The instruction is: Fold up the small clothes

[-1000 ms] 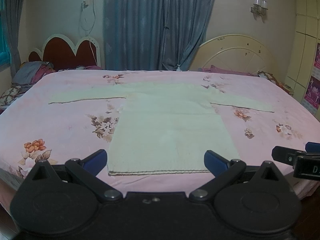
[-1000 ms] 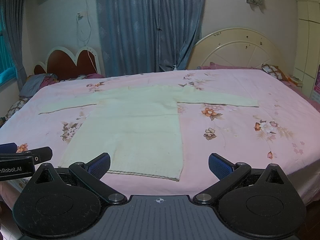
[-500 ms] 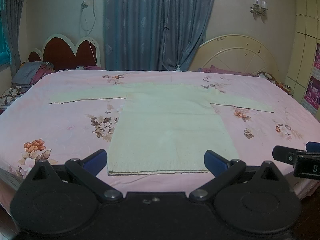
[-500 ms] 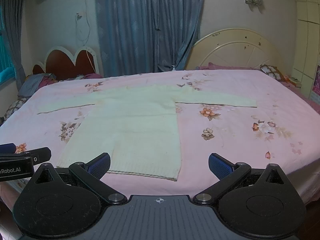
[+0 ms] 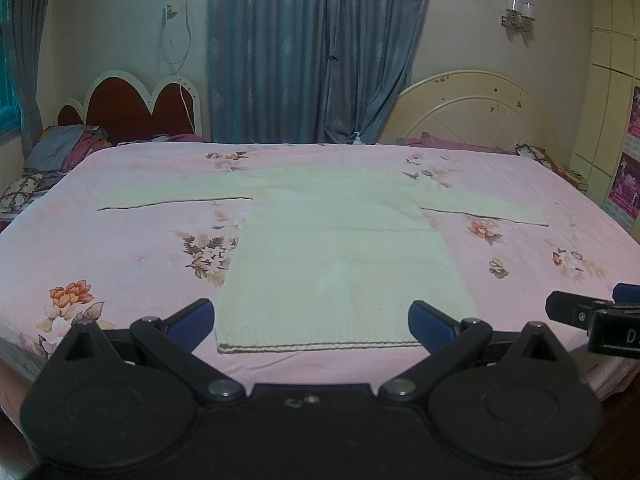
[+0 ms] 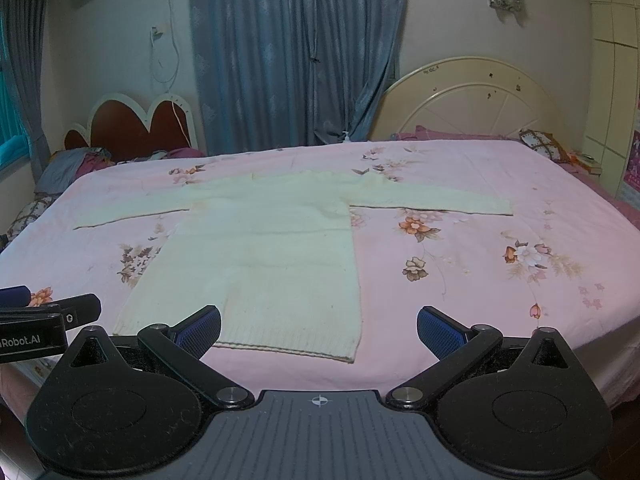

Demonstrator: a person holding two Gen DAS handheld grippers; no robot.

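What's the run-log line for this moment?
stage: pre-grasp | sweater: flat on bed, sleeves spread, unfolded | left gripper: open, at hem, empty | right gripper: open, near hem's right corner, empty

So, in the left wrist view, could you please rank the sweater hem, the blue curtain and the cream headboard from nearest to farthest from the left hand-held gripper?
1. Sweater hem, just ahead, between the open fingers of the left hand-held gripper.
2. Cream headboard, far right, behind the bed.
3. Blue curtain, centre back wall; possibly level with the headboard.
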